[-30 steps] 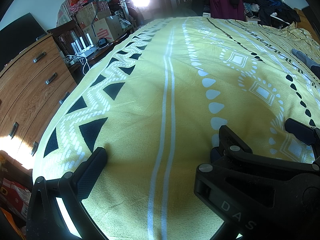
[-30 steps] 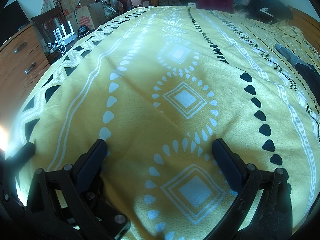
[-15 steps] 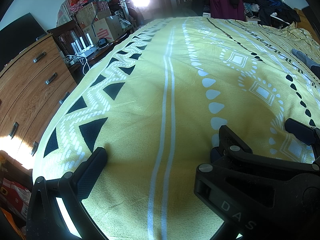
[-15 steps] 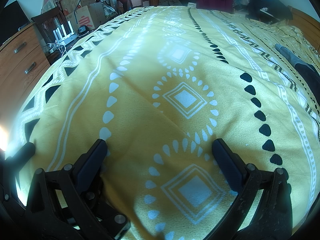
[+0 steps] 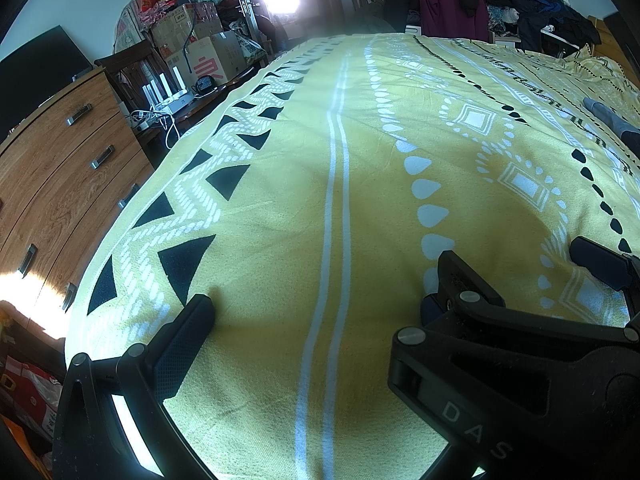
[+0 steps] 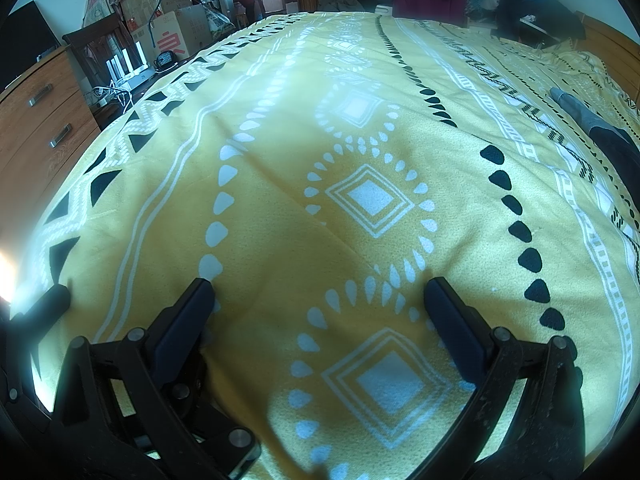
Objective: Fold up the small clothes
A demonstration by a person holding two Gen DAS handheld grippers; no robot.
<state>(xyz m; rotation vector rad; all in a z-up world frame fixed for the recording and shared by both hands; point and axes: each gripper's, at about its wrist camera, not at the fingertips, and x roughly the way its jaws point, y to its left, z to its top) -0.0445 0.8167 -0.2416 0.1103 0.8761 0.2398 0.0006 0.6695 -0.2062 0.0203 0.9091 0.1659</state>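
Far to your left stands a wooden dresser [image 5: 60, 176] with metal handles, and behind it a chair and a low stand carrying a white router [image 5: 170, 94] with its cables, backed by stacked cardboard boxes [image 5: 200, 56]. Next comes the bed, covered edge to edge by a yellow blanket [image 5: 360, 184] printed with white stripes, white diamonds and black triangles. Your left gripper [image 5: 324, 284] sits low over the near edge of that blanket with its fingers spread wide and nothing between them; in the left wrist view its left finger [image 5: 184, 340] rests on or just above the cloth, and you cannot tell which. Just to the right of it is your right gripper [image 6: 320, 292], so near that its black frame fills the lower right of the left wrist view. Its fingers are spread wide too, tips down at the blanket over the diamond print, holding nothing. Further right, near the blanket's far right edge, lies a small grey and dark garment [image 6: 588, 116], flat on the bed and well apart from both grippers; only part of it shows, so you cannot tell what kind of piece it is. Beyond the far end of the bed a heap of dark clothes [image 5: 500, 4] is piled high, with a maroon piece hanging at its front.
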